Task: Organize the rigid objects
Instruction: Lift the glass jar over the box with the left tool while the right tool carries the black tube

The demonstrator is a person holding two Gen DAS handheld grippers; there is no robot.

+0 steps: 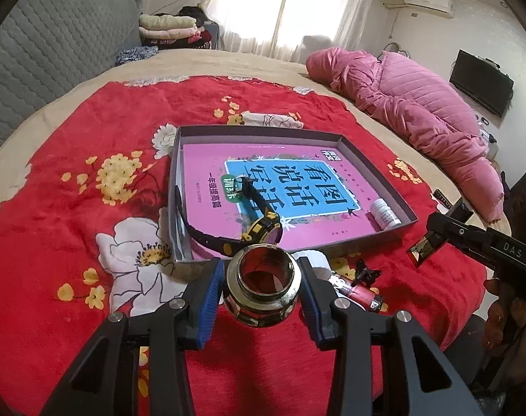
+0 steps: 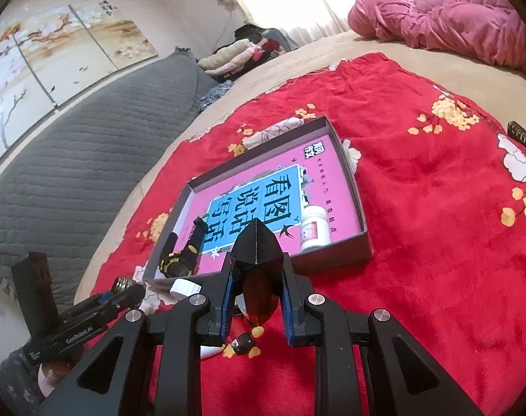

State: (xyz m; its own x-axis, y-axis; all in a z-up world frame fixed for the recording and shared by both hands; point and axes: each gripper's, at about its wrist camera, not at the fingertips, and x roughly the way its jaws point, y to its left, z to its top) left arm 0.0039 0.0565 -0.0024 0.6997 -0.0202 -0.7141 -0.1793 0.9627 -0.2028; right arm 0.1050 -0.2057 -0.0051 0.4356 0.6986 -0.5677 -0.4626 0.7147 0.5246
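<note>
The left gripper (image 1: 263, 291) is partly closed, its blue pads (image 1: 210, 298) clamped on a metal threaded fitting (image 1: 261, 286) whose bore faces the camera. The right gripper (image 2: 257, 280) is nearly closed on a black faceted box (image 2: 257, 242), long axis running forward along the fingers, pointed end leading. Both loads hang above the red blanket (image 1: 72, 208), short of the near edge of the open tray (image 1: 335, 246). The tray lies straight ahead of both grippers and already contains a watch (image 1: 259, 228) at its near-left corner and a white bottle (image 1: 384, 213) at its near-right corner. Judgement: the left gripper is nearer the tray's near edge; free floor lies mid-tray, beyond the watch
</note>
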